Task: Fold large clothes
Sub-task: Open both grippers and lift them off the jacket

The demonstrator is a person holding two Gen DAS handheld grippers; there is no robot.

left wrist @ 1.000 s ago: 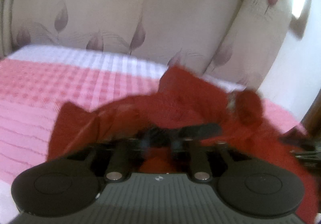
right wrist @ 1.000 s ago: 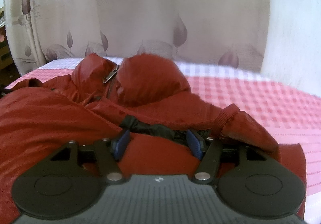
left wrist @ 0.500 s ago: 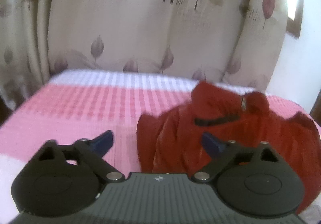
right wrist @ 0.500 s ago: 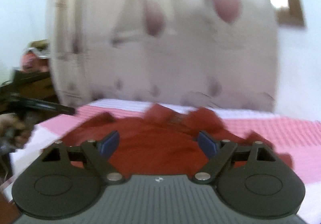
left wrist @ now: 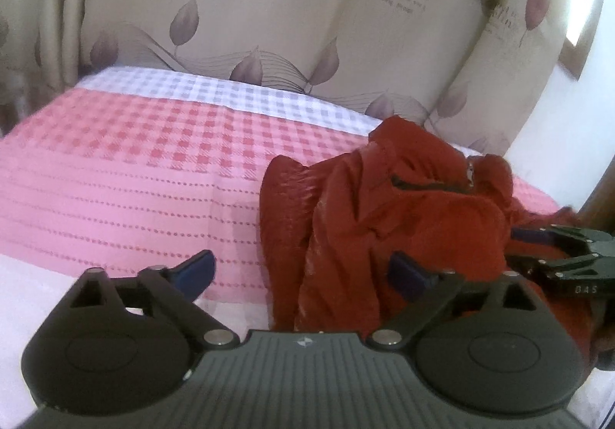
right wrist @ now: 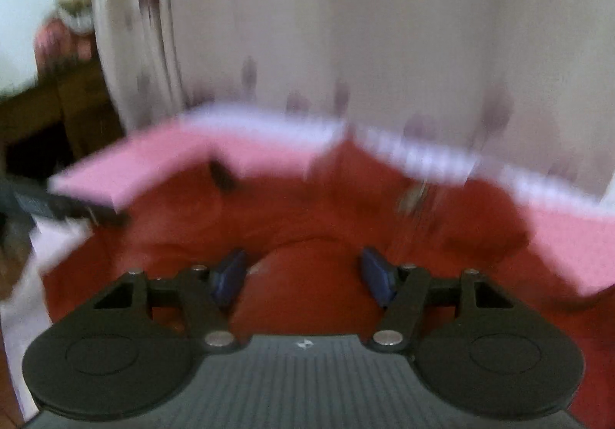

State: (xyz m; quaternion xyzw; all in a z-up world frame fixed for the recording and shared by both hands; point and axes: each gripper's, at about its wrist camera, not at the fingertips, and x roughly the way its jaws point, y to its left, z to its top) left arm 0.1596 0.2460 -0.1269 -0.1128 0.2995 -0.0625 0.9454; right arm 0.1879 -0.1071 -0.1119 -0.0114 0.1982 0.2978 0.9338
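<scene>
Both wrist views low over bed (left wrist: 115, 175), facing curtain (left wrist: 269, 6), sharing red jacket (left wrist: 384, 206)

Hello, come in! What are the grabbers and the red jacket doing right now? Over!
Left gripper opening wide, fingers off the cloth. Right gripper closing over the red jacket, fabric between its fingers, no pinch visible. Jacket bunched on pink checked bedspread. Nothing in the way.
</scene>
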